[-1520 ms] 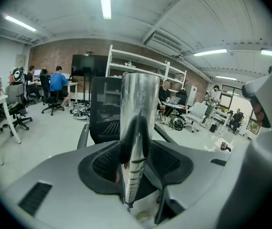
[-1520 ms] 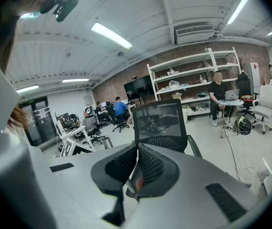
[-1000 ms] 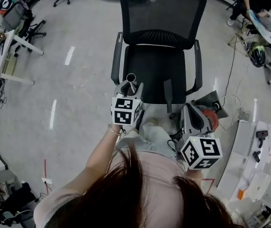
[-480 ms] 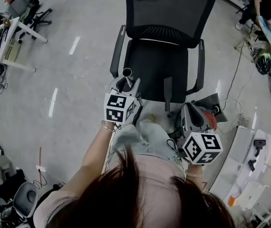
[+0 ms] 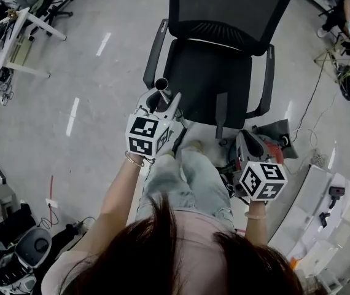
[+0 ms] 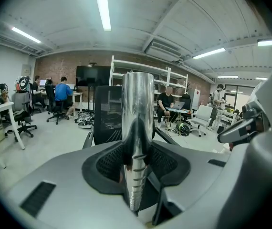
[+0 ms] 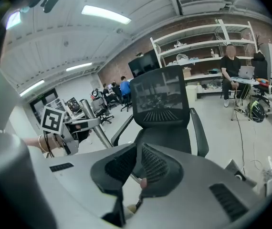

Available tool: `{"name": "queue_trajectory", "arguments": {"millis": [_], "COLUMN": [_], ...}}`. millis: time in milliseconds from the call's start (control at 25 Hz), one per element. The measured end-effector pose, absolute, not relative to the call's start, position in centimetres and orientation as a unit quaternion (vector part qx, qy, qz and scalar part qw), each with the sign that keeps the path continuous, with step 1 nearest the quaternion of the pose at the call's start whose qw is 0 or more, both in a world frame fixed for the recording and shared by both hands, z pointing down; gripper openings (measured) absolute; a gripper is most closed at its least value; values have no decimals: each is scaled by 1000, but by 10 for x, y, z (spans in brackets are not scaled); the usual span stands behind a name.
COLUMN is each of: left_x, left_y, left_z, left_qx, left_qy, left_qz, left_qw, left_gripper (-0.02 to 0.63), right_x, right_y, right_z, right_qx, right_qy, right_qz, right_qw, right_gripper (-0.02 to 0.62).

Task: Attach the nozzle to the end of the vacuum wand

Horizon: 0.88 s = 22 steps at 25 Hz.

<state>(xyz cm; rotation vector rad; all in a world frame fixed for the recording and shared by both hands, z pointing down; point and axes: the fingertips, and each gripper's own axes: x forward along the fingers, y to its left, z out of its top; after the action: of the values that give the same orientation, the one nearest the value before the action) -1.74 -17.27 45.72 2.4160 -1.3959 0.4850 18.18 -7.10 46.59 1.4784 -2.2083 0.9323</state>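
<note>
While the left gripper [image 5: 161, 103] pinches the shiny vacuum wand [image 5: 162, 90] in its fingers, open end up, before the office chair [image 5: 209, 82], the right gripper [image 7: 137, 163] hangs beside the seat's front corner, fingers pressed together on nothing.

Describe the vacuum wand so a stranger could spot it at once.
Find the black mesh office chair mid-floor. At its seat's near left corner, the left hand-held gripper clamps the vacuum wand. It is the only shiny metal tube there, its round open end pointing up.
</note>
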Motion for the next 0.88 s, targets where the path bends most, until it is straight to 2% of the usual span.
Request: {"name": "queue_trajectory", "arguments": {"millis": [880], "left_x": [-14], "left_y": [-178], "left_z": [467], "left_qx": [842], "left_qy": [-496], "left_qz": [155], "left_qw": [146], "left_gripper": [156], "right_x": [208], "right_y": [-87], "right_z": [637], "right_qx": [472], "right_qy": [-748], "right_qz": [414], "right_qw": [216], "right_gripper": [28]}}
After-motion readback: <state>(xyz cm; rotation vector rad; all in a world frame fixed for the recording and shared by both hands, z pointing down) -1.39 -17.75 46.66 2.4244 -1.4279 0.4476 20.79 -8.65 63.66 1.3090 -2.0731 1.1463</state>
